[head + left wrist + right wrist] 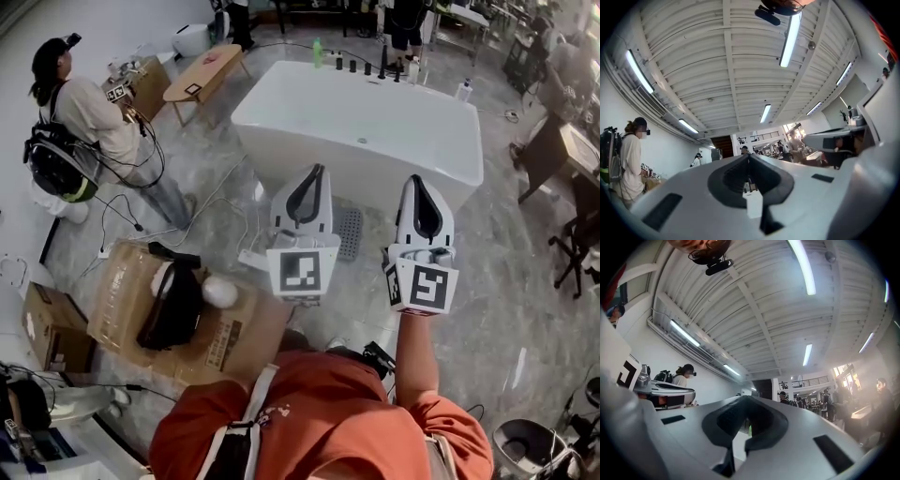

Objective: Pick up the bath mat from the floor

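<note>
The bath mat is a small grey perforated mat lying flat on the marble floor, just in front of the white bathtub. In the head view my left gripper and right gripper are held up side by side, well above the floor, with the mat showing between them. Both point slightly upward, so the left gripper view and the right gripper view show only the ceiling and the far room, not the mat. The left gripper is shut with nothing in it, and so is the right gripper.
Cardboard boxes with a black bag on top stand at the left, with cables on the floor nearby. A person with a backpack stands at the far left beside a wooden bench. Bottles line the tub's far rim. A bin sits bottom right.
</note>
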